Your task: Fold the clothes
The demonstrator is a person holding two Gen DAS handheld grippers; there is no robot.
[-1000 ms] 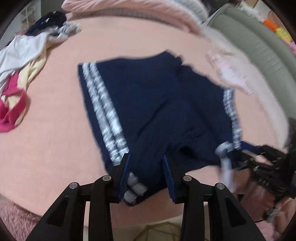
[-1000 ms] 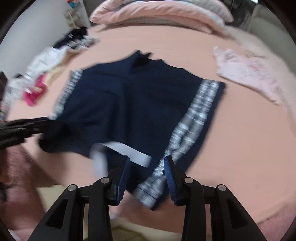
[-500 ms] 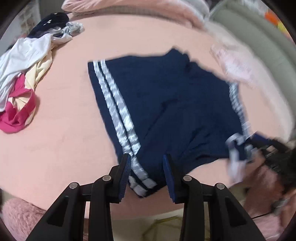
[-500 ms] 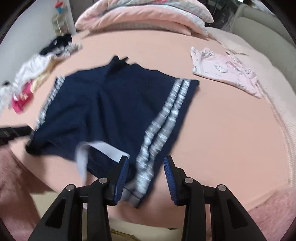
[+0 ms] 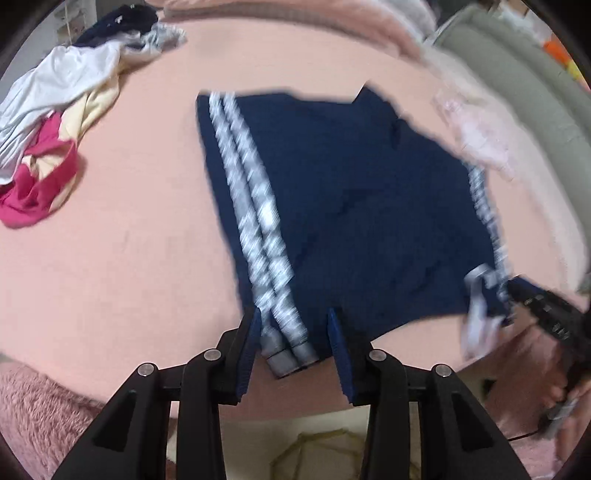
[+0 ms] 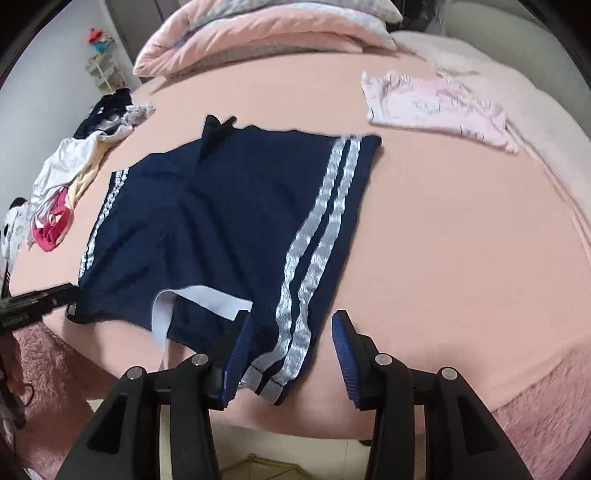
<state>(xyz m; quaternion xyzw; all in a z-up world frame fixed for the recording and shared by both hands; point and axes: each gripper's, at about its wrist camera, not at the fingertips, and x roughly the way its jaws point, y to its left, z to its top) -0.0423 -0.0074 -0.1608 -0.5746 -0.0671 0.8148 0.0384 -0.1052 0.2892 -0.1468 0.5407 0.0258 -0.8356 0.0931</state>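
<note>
My left gripper (image 5: pixel 295 345) and right gripper (image 6: pixel 291 354), jaws just opening, release the shorts' (image 6: pixel 229 221) 2 waistband corners, laying them flat for folding.

Shorts (image 6: pixel 221 229) are spread out on the bed (image 6: pixel 443 258), waistband at the near edge. Clothes pile (image 6: pixel 66 184) sits off to the left, well apart from them. Small top (image 6: pixel 436 107) lies behind and to the right. Bedding (image 6: pixel 266 33) is heaped at the far end. Each gripper is over a near corner, left gripper (image 5: pixel 295 343) and right gripper (image 6: pixel 291 350).
</note>
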